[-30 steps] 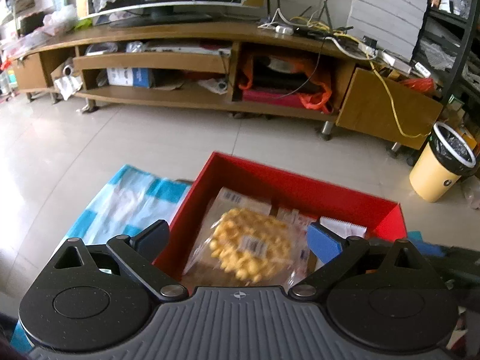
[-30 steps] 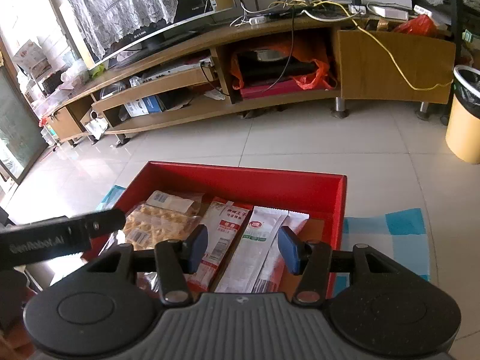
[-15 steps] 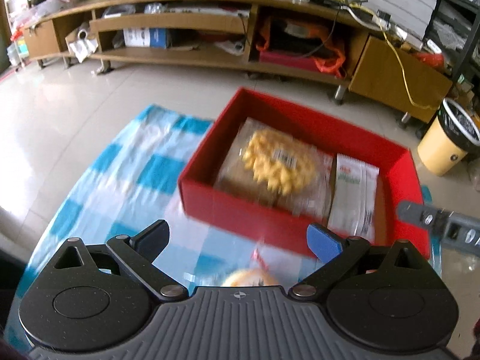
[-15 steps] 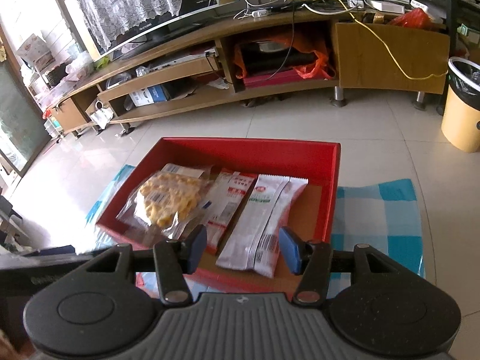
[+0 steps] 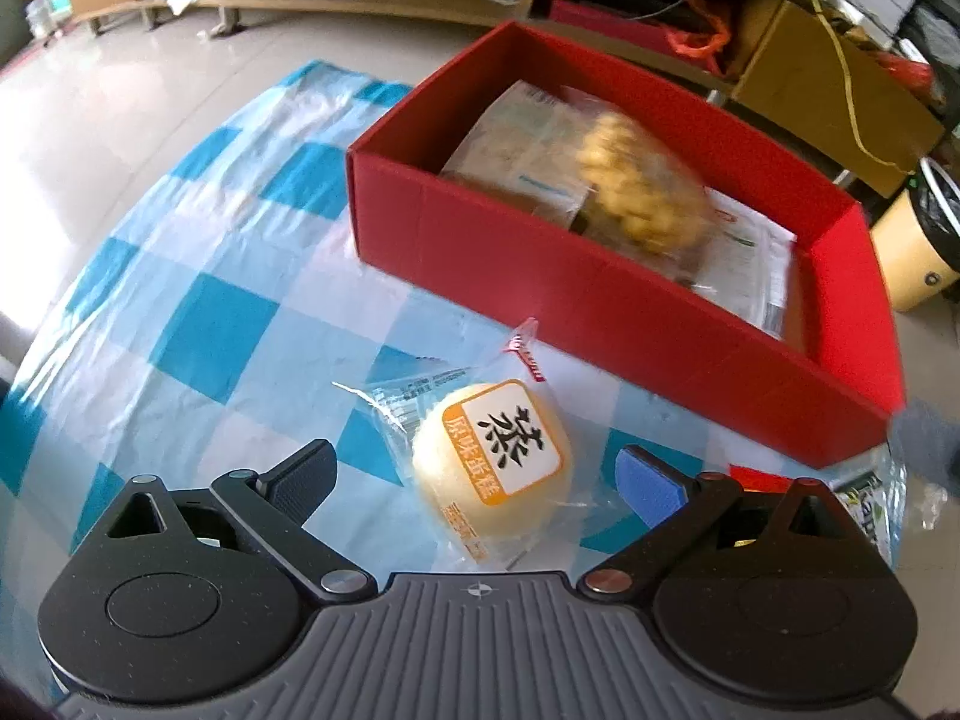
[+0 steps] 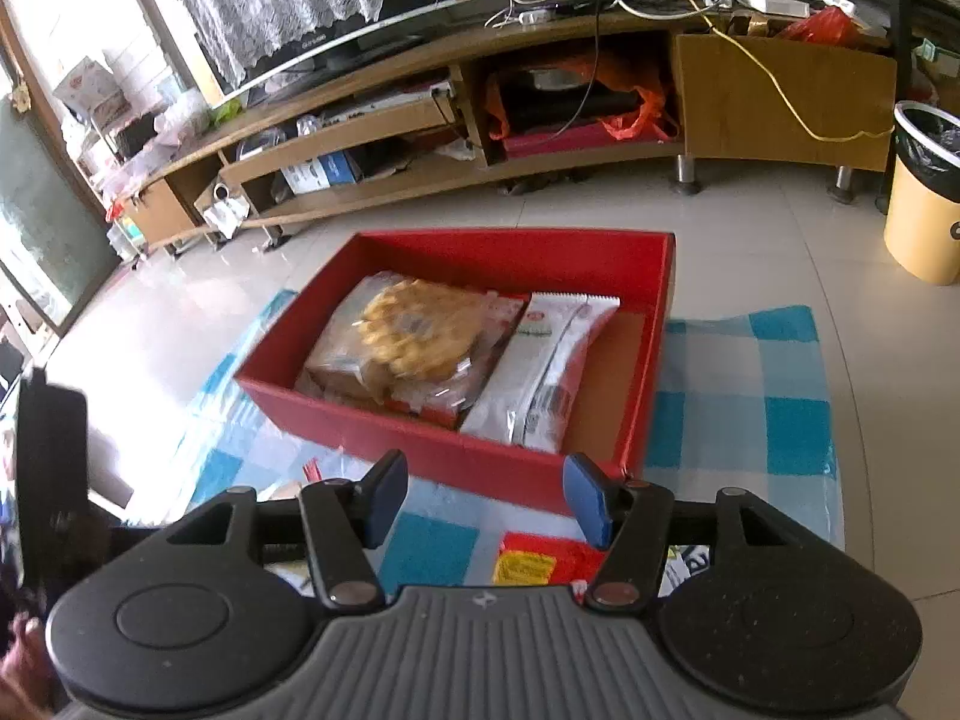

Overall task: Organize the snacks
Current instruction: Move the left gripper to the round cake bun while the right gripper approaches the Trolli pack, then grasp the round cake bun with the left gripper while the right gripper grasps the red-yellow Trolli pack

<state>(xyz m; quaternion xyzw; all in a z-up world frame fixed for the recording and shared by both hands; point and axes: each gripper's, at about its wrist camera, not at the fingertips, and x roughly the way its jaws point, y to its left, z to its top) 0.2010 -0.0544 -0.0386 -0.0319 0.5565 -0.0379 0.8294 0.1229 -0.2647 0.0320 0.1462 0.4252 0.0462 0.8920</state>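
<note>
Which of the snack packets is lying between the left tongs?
The round wrapped cake with the orange label. It lies on the checked cloth outside the red box, while the other packets are inside the box.

Our left gripper (image 5: 474, 477) has a grey ribbed housing with a small compass-like mark at its front edge, flanked by two round black discs, each with a raised circle. Black linkage arms pivot on silver screws and show triangular cut-outs. One finger pad is dark and ridged, the other bright blue. Our right gripper (image 6: 485, 495) is built the same, with both pads blue. A black bar stands at the left edge of its view.
</note>
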